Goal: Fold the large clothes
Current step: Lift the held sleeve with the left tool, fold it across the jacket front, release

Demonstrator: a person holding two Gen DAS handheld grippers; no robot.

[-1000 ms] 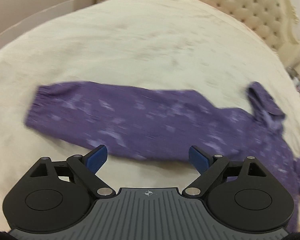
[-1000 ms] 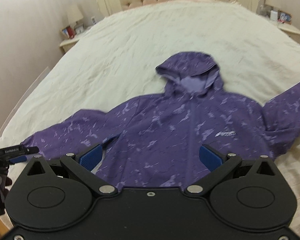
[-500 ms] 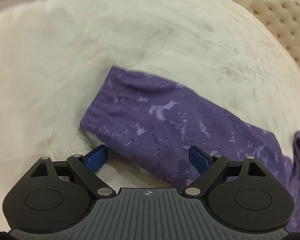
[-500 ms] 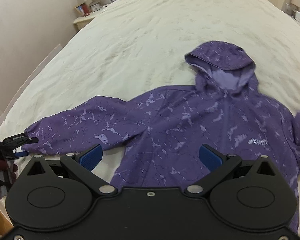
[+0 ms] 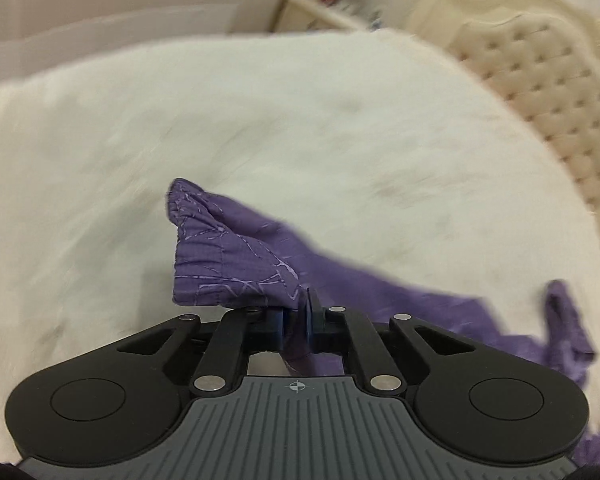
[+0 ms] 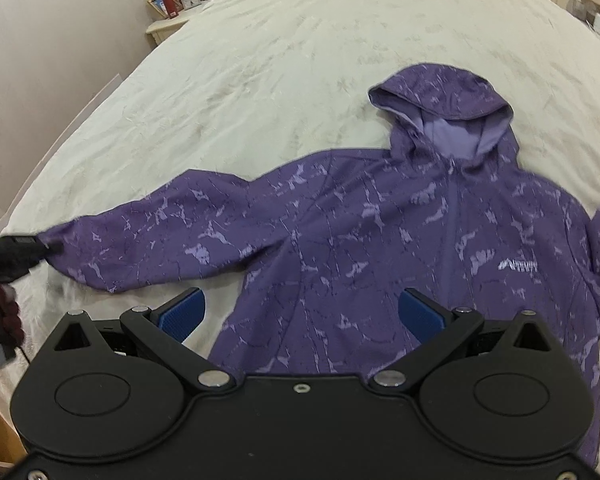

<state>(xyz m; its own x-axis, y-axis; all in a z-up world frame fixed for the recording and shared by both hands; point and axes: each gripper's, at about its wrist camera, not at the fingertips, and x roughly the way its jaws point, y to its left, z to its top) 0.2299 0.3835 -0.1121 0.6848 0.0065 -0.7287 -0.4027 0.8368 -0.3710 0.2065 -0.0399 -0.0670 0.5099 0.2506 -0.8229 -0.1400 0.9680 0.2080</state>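
On the cream bedspread (image 6: 300,40) a purple hooded jacket (image 6: 380,248) lies face up, body flat, hood (image 6: 452,120) toward 12 o'clock, one sleeve (image 6: 172,236) stretched out toward 9 o'clock in the right wrist view. Left gripper (image 5: 296,320) has just been closing and its jaws now pinch the sleeve cuff (image 5: 220,256), fabric bunched between the pads; seen again at far 9 o'clock from the right wrist (image 6: 16,252). Right gripper (image 6: 300,312) hovers over the jacket's lower body, jaws wide apart, nothing held. Progress: very early, looks like no fold made yet. Left to do, I'd judge: bring this sleeve across the chest, same for the other sleeve at 3 o'clock, then fold the body and hood.
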